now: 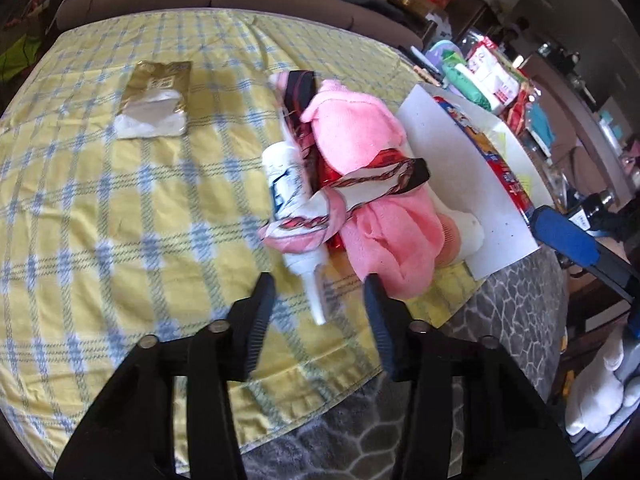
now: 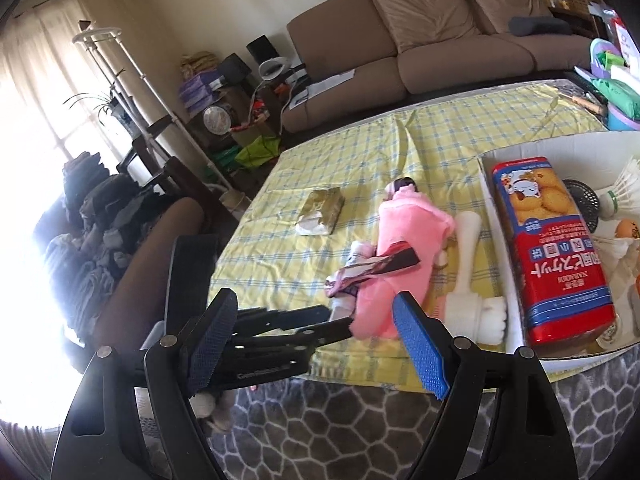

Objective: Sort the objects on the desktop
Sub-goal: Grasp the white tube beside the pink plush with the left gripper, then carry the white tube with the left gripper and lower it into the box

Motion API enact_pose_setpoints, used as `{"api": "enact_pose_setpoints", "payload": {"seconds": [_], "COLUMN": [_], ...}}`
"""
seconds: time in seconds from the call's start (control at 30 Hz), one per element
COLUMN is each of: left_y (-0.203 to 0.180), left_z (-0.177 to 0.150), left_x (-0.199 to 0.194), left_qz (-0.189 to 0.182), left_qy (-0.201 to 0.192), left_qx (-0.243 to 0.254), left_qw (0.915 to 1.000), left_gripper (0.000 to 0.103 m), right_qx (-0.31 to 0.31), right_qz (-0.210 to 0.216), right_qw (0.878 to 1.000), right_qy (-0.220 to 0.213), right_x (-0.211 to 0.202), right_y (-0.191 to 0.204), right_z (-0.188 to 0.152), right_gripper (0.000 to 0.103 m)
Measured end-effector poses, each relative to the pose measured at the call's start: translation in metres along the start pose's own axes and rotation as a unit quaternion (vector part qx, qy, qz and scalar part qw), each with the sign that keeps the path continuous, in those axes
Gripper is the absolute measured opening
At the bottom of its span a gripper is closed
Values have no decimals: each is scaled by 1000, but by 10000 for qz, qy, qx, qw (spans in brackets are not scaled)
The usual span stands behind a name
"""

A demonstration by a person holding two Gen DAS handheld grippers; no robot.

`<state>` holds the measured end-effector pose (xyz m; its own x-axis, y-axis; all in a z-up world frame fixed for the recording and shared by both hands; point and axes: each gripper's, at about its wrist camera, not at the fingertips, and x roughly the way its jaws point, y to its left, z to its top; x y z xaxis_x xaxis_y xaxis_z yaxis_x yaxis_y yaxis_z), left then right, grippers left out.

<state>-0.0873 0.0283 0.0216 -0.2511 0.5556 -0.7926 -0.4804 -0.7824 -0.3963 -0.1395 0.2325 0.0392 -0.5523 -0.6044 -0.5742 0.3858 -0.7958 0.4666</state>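
Note:
A pink cloth lies in a heap with a patterned strap and a white tube on the yellow checked tablecloth. My left gripper is open just in front of the tube's nozzle, which points between its fingers. A gold packet lies far left. In the right wrist view the pink cloth, a white massage tool and the gold packet show. My right gripper is open and empty over the table's near edge.
A white box at the right holds a red biscuit tin, shuttlecocks and other small things. A brown sofa stands beyond the table. Clutter fills the far right side. A patterned grey cover shows under the tablecloth.

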Motion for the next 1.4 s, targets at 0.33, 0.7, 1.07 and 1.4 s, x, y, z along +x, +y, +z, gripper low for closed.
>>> {"api": "enact_pose_setpoints", "payload": {"seconds": [0.33,0.7,1.07,1.4], "left_y": [8,21,20,13], "left_z": [-3,-50,-87,-85], "left_x": [-3,-64,-65,-59], "left_qz": [138,14,-106,-158], "left_qy": [2,189,373,452], "left_qx": [-95,-112,-419,-381], "left_qw": [9999,9998,9984,9981], "left_gripper": [5,5,5,6], "right_qx": [208,736,717,-163], "right_qz": [56,499,164,-687], "right_qw": [9997,9957,9826,9813], "right_qy": [103,275,1706,1790], "right_x": [6,13,100,125], "right_y": [-9,-17,17,40], "right_z": [-5,-9,-40,-37], "right_gripper": [82,83,50,30]}}
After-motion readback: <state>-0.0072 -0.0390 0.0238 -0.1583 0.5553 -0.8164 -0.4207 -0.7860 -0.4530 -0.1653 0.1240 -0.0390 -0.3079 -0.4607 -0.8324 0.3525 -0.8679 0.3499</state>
